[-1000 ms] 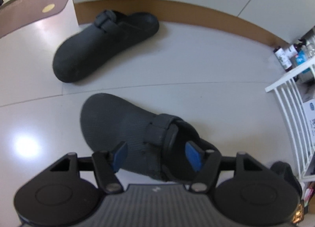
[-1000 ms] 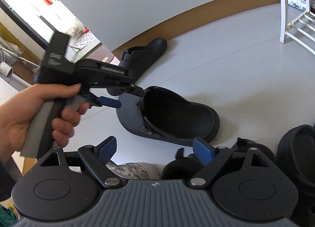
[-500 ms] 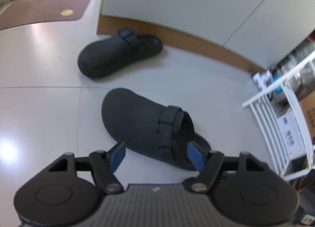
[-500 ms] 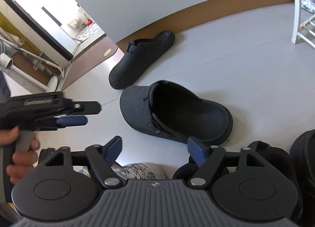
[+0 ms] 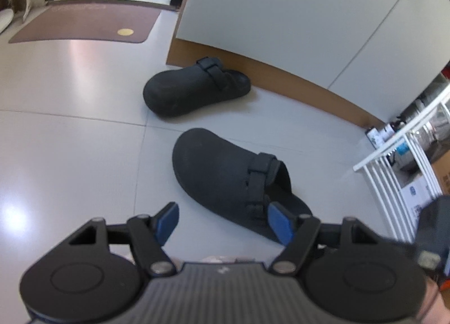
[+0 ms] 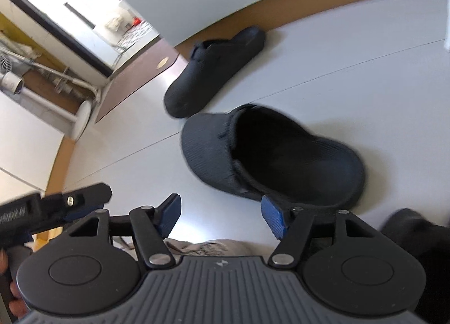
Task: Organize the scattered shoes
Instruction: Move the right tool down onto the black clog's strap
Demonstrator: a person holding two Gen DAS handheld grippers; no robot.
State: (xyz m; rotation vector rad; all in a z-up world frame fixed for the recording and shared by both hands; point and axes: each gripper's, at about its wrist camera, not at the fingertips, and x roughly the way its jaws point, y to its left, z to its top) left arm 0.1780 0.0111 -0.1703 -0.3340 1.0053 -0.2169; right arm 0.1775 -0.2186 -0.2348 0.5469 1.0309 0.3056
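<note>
Two black clogs, the near clog (image 5: pixel 225 175) and the far clog (image 5: pixel 194 90), lay apart on the floor (image 5: pixel 70 155) beyond the spread, empty left gripper (image 5: pixel 222 221) and right gripper (image 6: pixel 220 214).

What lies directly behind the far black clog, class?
Behind the far clog runs the brown baseboard beneath a white cabinet. The strip of floor its body covers cannot be seen.
</note>
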